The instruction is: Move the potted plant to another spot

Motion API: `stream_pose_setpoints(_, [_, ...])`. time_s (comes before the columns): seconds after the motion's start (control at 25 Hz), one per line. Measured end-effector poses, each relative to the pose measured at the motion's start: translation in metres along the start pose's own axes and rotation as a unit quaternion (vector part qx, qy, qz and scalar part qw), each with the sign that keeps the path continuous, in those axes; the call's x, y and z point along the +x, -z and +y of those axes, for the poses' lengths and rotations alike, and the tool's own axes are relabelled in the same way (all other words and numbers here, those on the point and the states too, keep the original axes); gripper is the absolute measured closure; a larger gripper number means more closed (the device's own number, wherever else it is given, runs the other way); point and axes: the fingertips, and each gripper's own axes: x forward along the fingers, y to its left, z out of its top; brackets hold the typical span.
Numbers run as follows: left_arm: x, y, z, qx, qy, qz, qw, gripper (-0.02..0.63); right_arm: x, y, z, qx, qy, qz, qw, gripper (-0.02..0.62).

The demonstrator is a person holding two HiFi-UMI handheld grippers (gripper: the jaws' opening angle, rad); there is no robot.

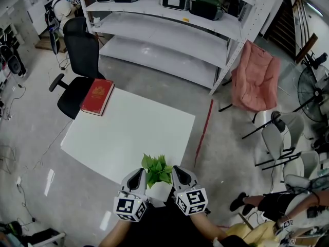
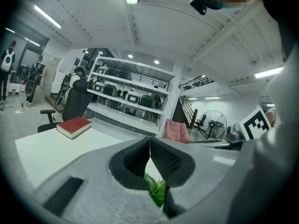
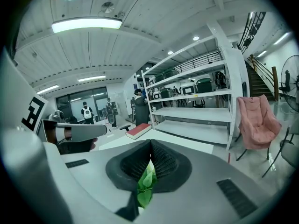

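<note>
jaws shut and empty, my left tongs [image 1: 138, 173] and right tongs [image 1: 177, 170] flank the small leafy green plant in a white pot [image 1: 157, 170], upright between them.

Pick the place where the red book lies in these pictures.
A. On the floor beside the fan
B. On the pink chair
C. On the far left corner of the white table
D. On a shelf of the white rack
C: the head view shows the red book lying on the far left corner of the white table, well apart from the potted plant at the near edge.
</note>
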Motion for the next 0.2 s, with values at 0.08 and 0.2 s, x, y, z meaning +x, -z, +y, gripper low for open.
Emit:
stream_pose_setpoints(0.08, [-0.0004,0.001,0.0002,-0.001,0.0,0.001,1.0,0.589,0.0005,0.0007,0.0009,0.0,-0.002,-0.002,1.0,0.583])
stream_pose_setpoints(0.2, [-0.0009,0.0023,0.0006,-0.001,0.001,0.001,1.0,0.589,0.0007,0.0018,0.002,-0.001,-0.003,-0.003,1.0,0.583])
